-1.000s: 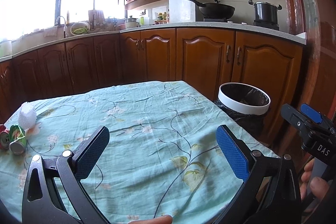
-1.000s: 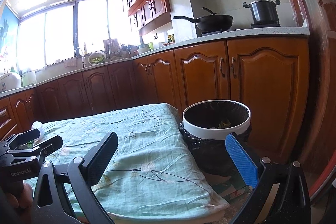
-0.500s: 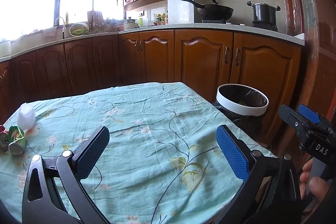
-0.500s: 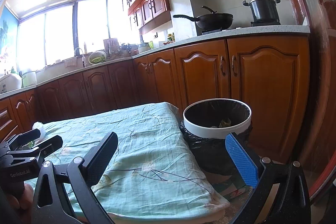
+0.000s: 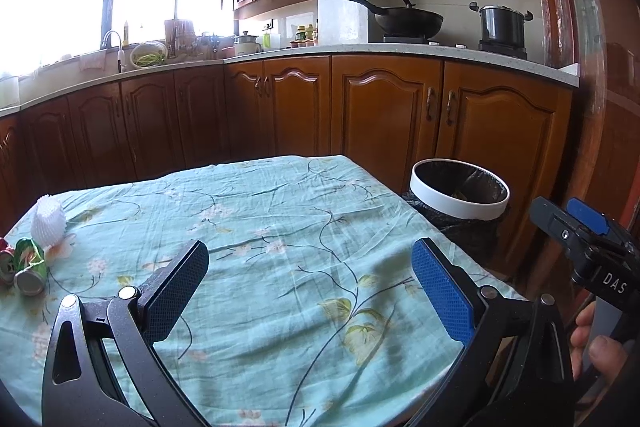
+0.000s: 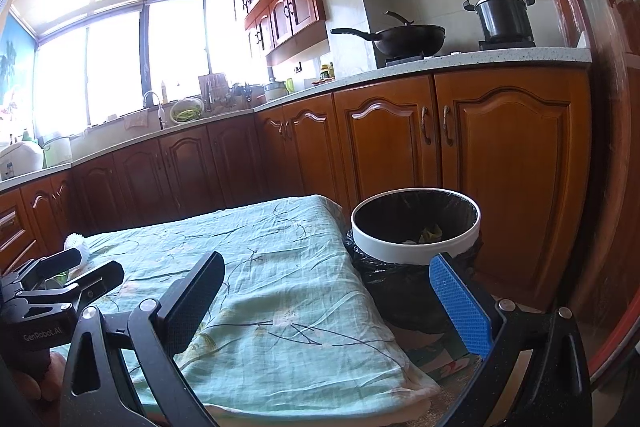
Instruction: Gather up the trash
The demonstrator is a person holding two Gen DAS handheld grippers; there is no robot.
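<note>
While both grippers are being held wide apart and empty above the near edge of the cloth-covered surface [image 5: 280,227], no trash is being carried, so the step in hand is judged to be a fresh pickup. The left gripper [image 5: 310,281] is being aimed across the cloth; the right gripper [image 6: 326,297] is being pointed toward the bin [image 6: 416,247], which is standing just beside the surface's right edge with scraps inside. Crushed cans [image 5: 28,265] and a white foam net [image 5: 48,221] are lying together at the far left. A leftward reach by the left gripper is probably being called for next.
</note>
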